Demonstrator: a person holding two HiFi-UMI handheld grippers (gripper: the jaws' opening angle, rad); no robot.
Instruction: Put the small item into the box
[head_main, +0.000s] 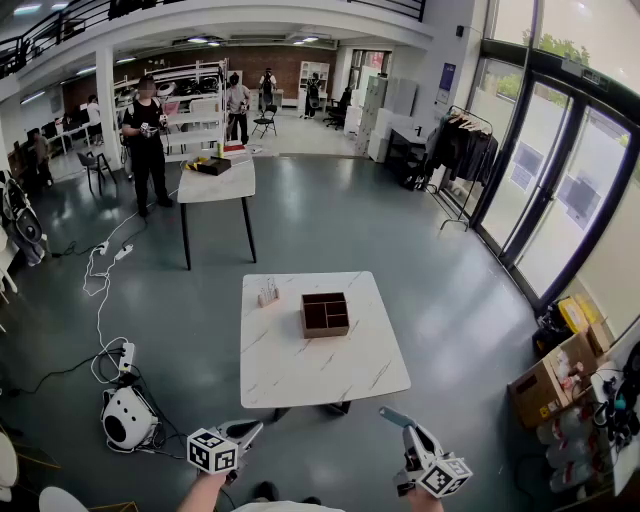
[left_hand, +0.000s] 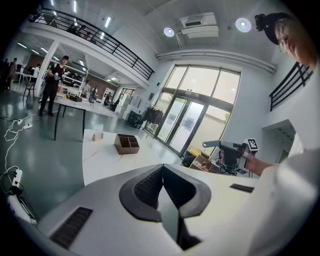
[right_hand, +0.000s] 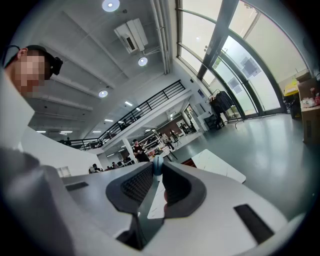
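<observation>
Two hand-held grippers are up at the bottom of the head view, both well short of the worktop (head_main: 320, 365). The right hand-held gripper (head_main: 400, 420), bottom right, is clenched on one small pale-blue item (right_hand: 157, 164), pinched right at the jaw tips. The left hand-held gripper (head_main: 252, 430), bottom left, has its jaws pressed together with nothing between them. At mid-frame the white marble worktop carries just two things: one brown box (head_main: 326, 333) split into compartments, and one small stand (head_main: 267, 294) just to its left, the two apart. A second table (head_main: 215, 185) sits in the upper left, and one person in black (head_main: 147, 140) stands beside it.
</observation>
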